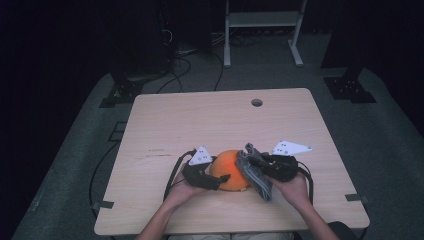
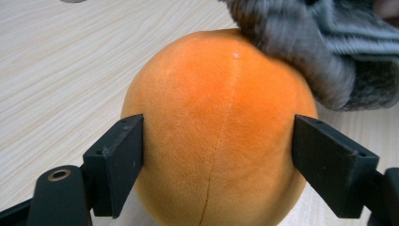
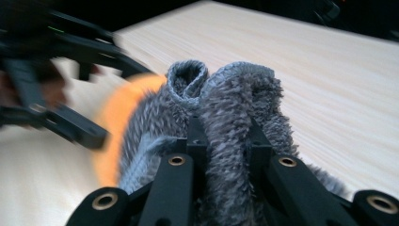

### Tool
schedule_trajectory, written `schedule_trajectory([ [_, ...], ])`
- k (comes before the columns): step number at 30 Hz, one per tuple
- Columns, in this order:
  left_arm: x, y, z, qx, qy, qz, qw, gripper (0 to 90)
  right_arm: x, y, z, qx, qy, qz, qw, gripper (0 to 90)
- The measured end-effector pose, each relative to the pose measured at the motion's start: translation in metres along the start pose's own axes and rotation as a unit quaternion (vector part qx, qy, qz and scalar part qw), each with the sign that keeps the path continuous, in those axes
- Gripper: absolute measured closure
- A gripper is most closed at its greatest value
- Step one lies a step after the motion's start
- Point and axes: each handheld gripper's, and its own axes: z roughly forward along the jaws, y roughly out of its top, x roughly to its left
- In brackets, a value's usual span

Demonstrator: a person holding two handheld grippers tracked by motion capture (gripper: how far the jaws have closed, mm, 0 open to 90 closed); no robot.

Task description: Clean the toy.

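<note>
An orange plush ball (image 1: 227,167) rests on the wooden table (image 1: 200,115) near its front edge. My left gripper (image 1: 220,170) reaches in from the left, one jaw on each side of the ball. In the left gripper view both pads (image 2: 124,160) touch the sides of the ball (image 2: 221,141). My right gripper (image 1: 252,162) is shut on a grey fuzzy cloth (image 1: 256,181), which lies against the ball's right side. In the right gripper view the cloth (image 3: 235,94) is bunched between the jaws of the right gripper (image 3: 221,136), with the ball (image 3: 113,127) blurred behind it.
A small round hole (image 1: 256,102) sits near the table's far edge. Behind the table, on the grey carpet, are a white metal frame (image 1: 262,25), dark stand bases (image 1: 347,87) and cables. The far half of the tabletop is bare wood.
</note>
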Motion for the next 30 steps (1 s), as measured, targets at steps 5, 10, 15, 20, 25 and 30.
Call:
schedule_trajectory([
  [5,0.003,-0.004,-0.002,0.004,0.005,0.000,1.0000,24.8,-0.007,-0.006,0.008,0.025,-0.008,0.010,0.9996,76.9],
  [10,0.002,-0.003,-0.001,0.005,0.008,0.004,0.9999,24.8,-0.010,-0.001,-0.003,0.015,-0.042,0.008,0.9990,77.1],
  [15,0.001,-0.003,-0.001,0.004,0.010,0.006,0.9999,24.8,-0.016,0.001,-0.011,0.001,-0.053,0.022,0.9984,77.0],
  [20,0.002,-0.004,-0.002,0.009,0.008,0.008,0.9999,24.5,-0.004,-0.003,0.004,0.018,0.022,0.016,0.9995,73.2],
  [25,0.001,-0.006,-0.001,0.012,0.006,0.015,0.9998,24.5,0.009,-0.005,0.008,0.023,0.067,0.000,0.9975,49.4],
  [30,0.000,-0.005,0.000,0.018,0.006,0.019,0.9996,24.4,0.026,-0.008,0.017,0.040,0.006,-0.064,0.9971,59.7],
])
